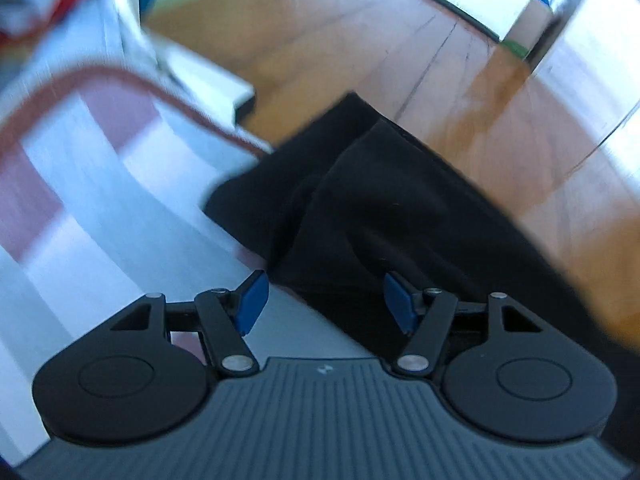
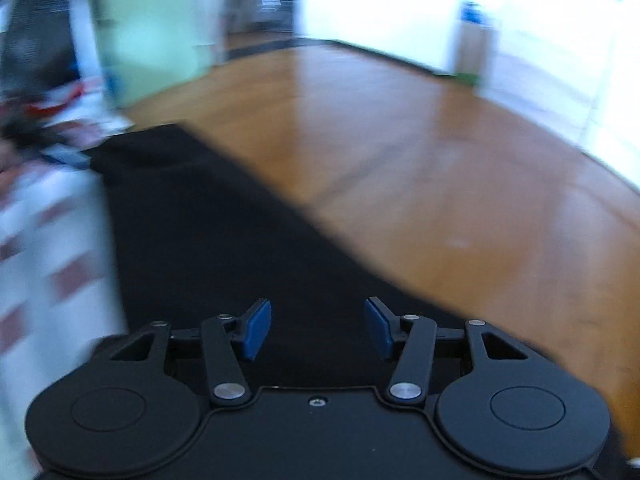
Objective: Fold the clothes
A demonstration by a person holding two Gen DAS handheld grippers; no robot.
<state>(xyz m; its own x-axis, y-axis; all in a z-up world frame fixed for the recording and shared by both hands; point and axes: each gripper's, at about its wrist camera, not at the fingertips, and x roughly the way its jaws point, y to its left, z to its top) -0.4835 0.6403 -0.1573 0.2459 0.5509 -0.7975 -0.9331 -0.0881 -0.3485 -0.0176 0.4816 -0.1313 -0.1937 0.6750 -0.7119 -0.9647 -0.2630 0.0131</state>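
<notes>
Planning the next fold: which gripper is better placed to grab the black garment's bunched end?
Probably the left gripper: open, with the black garment and its bunched folds just ahead. The right gripper, also open, faces only a flat stretch of it.

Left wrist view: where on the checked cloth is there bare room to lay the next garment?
The checked cloth lies bare left of the black garment, up to its red border. The garment fills the middle and right, hanging over toward the wooden floor. The blurred clutter at the far left looks crowded.
</notes>
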